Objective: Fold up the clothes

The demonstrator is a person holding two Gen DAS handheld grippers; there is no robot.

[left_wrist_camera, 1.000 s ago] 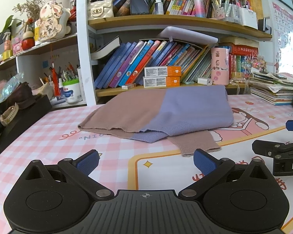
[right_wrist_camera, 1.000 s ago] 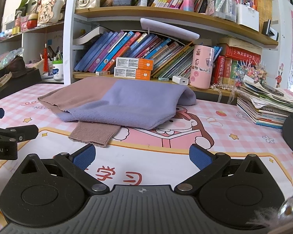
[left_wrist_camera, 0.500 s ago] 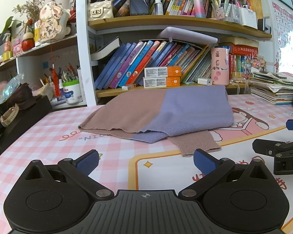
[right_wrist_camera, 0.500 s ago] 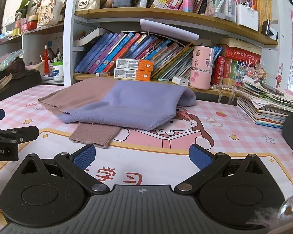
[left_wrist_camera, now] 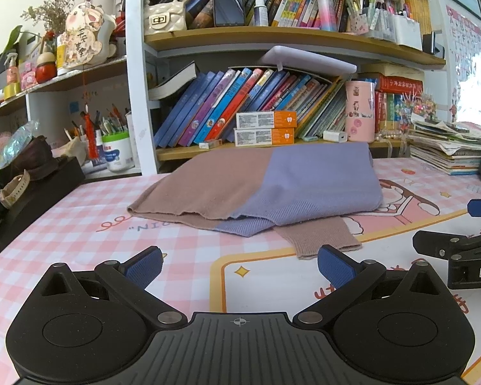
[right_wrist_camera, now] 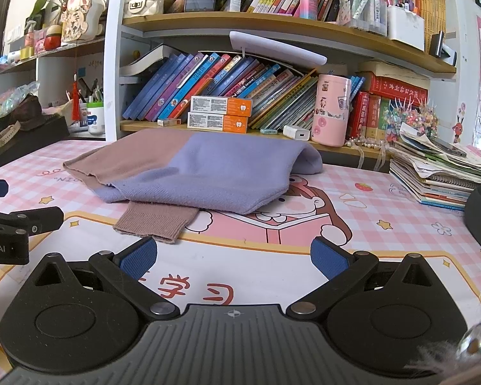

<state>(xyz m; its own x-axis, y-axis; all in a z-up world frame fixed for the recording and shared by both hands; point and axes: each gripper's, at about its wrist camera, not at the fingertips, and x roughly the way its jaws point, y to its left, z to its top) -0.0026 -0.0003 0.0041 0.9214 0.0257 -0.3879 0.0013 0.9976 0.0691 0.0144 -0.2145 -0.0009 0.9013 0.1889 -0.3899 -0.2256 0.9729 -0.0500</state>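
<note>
A folded knit sweater (left_wrist_camera: 272, 186), half tan and half lilac, lies on the pink checked table mat, with a tan ribbed cuff (left_wrist_camera: 320, 237) sticking out at its near edge. It also shows in the right wrist view (right_wrist_camera: 215, 170), with the cuff (right_wrist_camera: 157, 221) nearest. My left gripper (left_wrist_camera: 239, 264) is open and empty, low over the mat just short of the cuff. My right gripper (right_wrist_camera: 234, 256) is open and empty, also short of the sweater. Each gripper shows at the edge of the other's view.
A bookshelf (left_wrist_camera: 272, 35) full of books stands right behind the sweater. A pink tumbler (right_wrist_camera: 332, 109) and a white charger (right_wrist_camera: 296, 131) sit on its lower shelf. A stack of books and papers (right_wrist_camera: 439, 173) lies at the right. A dark box (left_wrist_camera: 32, 192) is on the left.
</note>
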